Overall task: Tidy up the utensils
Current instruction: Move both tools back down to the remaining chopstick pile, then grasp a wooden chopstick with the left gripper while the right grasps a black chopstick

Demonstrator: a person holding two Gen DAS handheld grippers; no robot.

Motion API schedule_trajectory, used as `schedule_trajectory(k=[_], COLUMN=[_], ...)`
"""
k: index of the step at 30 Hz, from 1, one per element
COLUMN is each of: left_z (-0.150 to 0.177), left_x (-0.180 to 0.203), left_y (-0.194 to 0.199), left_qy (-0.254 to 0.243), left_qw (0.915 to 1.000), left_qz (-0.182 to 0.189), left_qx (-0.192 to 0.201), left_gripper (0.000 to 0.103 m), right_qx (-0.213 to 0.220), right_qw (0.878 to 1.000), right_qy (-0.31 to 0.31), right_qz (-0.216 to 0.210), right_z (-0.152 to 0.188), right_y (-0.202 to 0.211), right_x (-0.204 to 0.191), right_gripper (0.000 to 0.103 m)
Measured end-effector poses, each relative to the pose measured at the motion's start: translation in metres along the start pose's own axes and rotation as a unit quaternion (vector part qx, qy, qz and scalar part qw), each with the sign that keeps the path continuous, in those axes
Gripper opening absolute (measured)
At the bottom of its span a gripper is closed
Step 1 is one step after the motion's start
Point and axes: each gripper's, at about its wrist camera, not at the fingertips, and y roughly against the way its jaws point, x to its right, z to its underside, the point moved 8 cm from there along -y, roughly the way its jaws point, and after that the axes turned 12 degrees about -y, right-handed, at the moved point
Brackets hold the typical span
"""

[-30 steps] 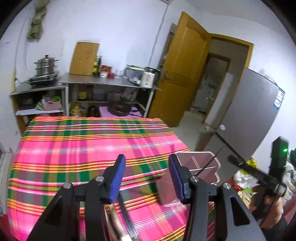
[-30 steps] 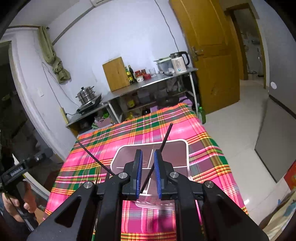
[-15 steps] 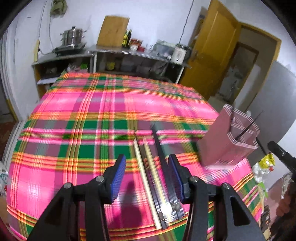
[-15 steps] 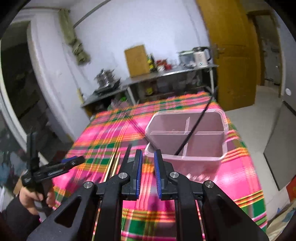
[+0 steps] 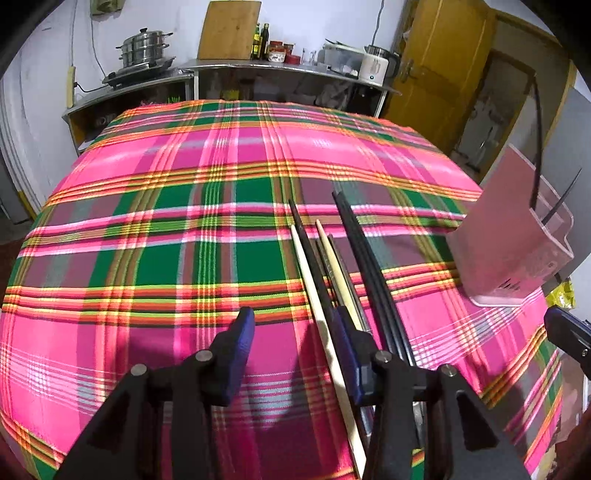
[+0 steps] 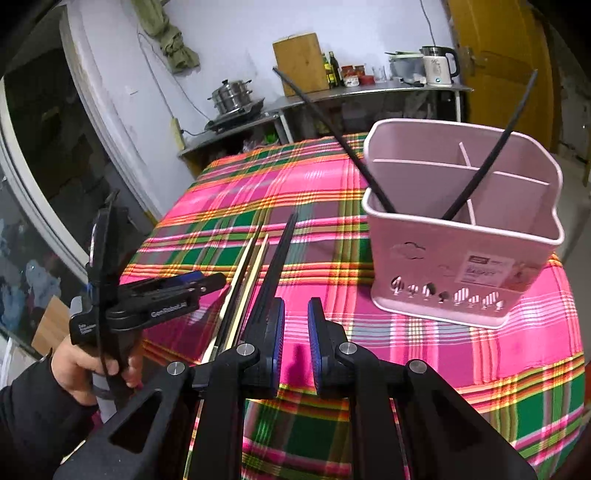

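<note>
- Chopsticks (image 5: 334,280): bundle flat on plaid cloth (image 5: 166,229), left of pink holder (image 6: 465,258), long axes along the reach.
- Left gripper (image 5: 295,343): nearer, half open, just closing, empty, right pad over bundle.
- Right gripper (image 6: 296,332): narrowly open, empty.

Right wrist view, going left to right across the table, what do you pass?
Left gripper → pale chopsticks → black chopsticks → pink utensil holder.

Beyond my table's plaid cloth (image 5: 155,236) I see a steel shelf (image 5: 280,68) with a steamer pot (image 5: 144,48), cutting board (image 5: 229,29) and kettle (image 5: 375,66). A yellow door (image 5: 439,74) stands right of them
</note>
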Motion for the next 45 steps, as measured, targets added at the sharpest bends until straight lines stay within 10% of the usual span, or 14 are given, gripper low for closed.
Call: schedule_trajectory(k=[45], left_z=[-0.025], left_x=[-0.061], left_y=[-0.031], left_qy=[0.036], left_qw=[0.9990], left_qz=[-0.028], left_qx=[-0.003], left_gripper=[0.014], right_qx=[-0.072], right_qw=[0.997], right_qy=[0.003], right_qz=[0.037], right_z=[-0.001], right_y=[-0.126], right_x=[-0.024], right_gripper=[0.013])
